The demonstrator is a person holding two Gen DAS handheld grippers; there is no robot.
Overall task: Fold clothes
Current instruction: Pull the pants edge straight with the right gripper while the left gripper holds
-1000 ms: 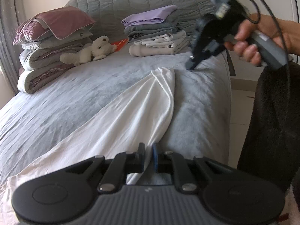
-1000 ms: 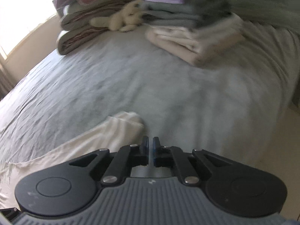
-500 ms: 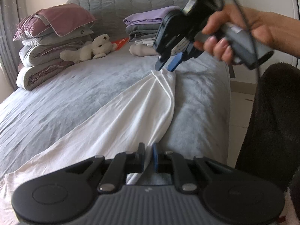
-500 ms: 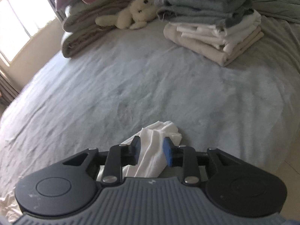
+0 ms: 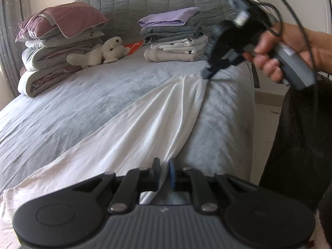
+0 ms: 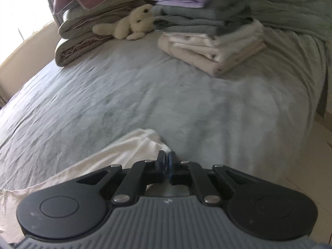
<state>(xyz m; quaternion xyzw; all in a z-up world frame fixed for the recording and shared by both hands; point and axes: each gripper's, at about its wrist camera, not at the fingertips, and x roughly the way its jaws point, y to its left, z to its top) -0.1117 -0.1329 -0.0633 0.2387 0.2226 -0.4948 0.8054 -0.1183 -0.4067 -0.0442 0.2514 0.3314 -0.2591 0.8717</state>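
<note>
A white cloth point(image 5: 134, 128) lies stretched along the grey bed point(image 5: 72, 108), near its right edge. My left gripper point(image 5: 165, 166) is shut on the cloth's near end, and fabric shows between its pads. The right gripper point(image 5: 206, 75), held by a hand point(image 5: 267, 62), pinches the far corner, and the folds run taut toward its tip. In the right wrist view the right gripper point(image 6: 166, 159) is shut, with the white cloth point(image 6: 124, 151) bunched at its fingertips.
A stack of folded clothes point(image 5: 174, 37) with a lilac piece on top stands at the head of the bed. Piled pillows and duvets point(image 5: 58, 41) and a plush bear point(image 5: 99, 51) sit at the back left. A person's dark garment point(image 5: 300, 134) stands beside the bed's right edge.
The right gripper swung in over the cloth's far corner, opened around it, then shut on it and drew back to the right. The left gripper kept still.
</note>
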